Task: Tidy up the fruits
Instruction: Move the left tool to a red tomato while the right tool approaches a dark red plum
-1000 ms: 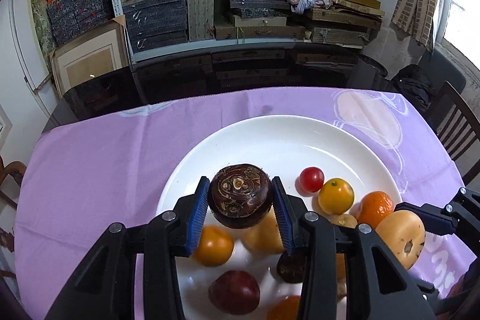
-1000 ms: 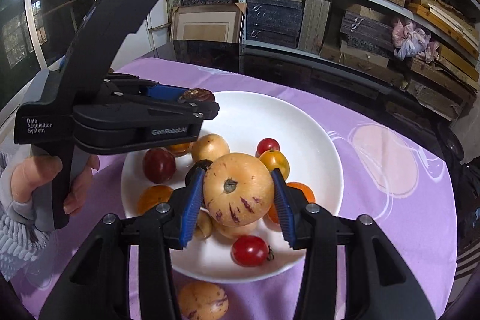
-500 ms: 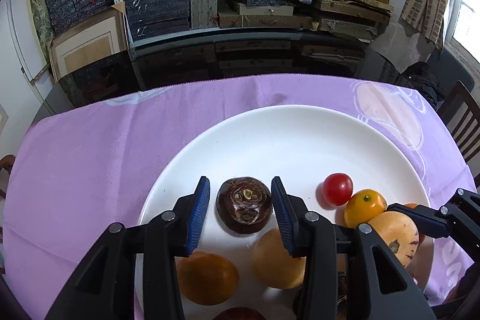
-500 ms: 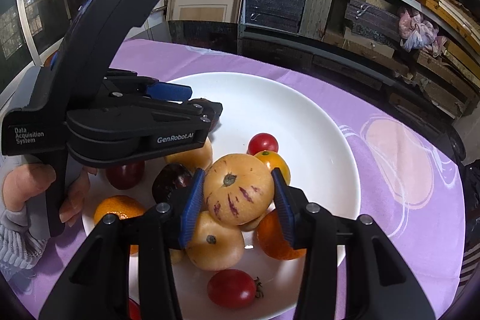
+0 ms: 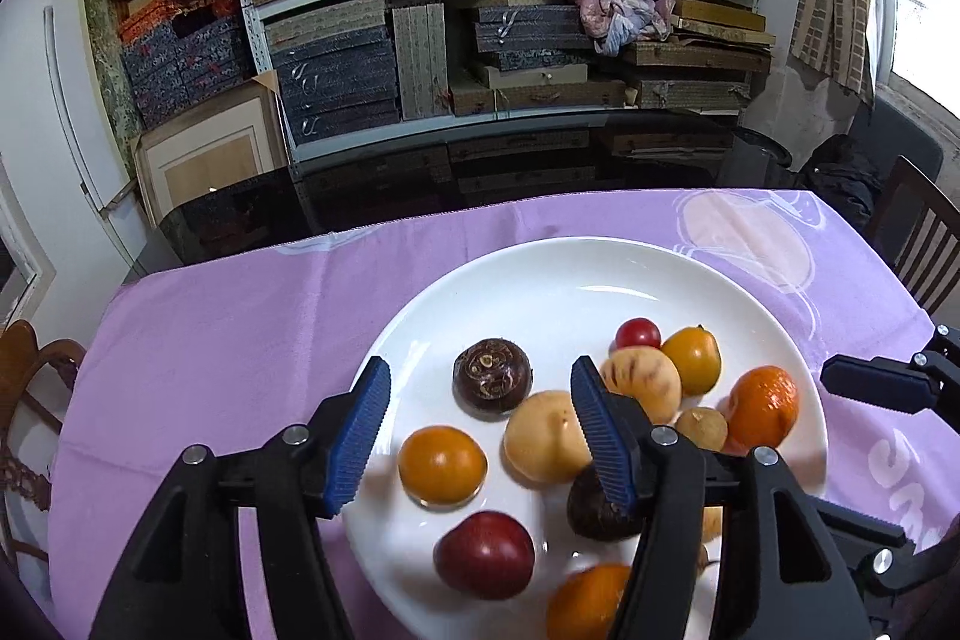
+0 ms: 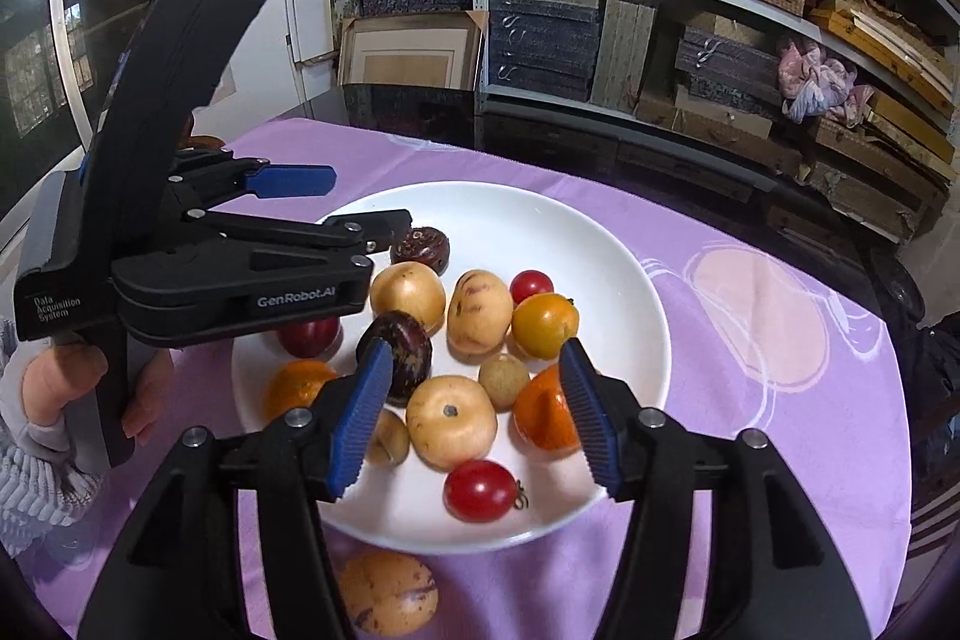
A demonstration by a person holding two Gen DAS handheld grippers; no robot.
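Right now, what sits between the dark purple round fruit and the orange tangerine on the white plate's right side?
Seen in the right wrist view: a pale yellow round fruit and, just behind it, a smaller tan round fruit.

Both the left claw (image 5: 480,436) and right claw (image 6: 471,415) have just been opening, empty.

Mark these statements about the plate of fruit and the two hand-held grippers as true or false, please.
1. The left hand-held gripper clamps the dark brown fruit. False: its jaws have just been opening, and the fruit lies free on the white plate.
2. The right hand-held gripper holds nothing. True.
3. One speckled yellow fruit lies off the plate on the purple cloth. True.
4. The plate is empty. False: it holds many fruits.
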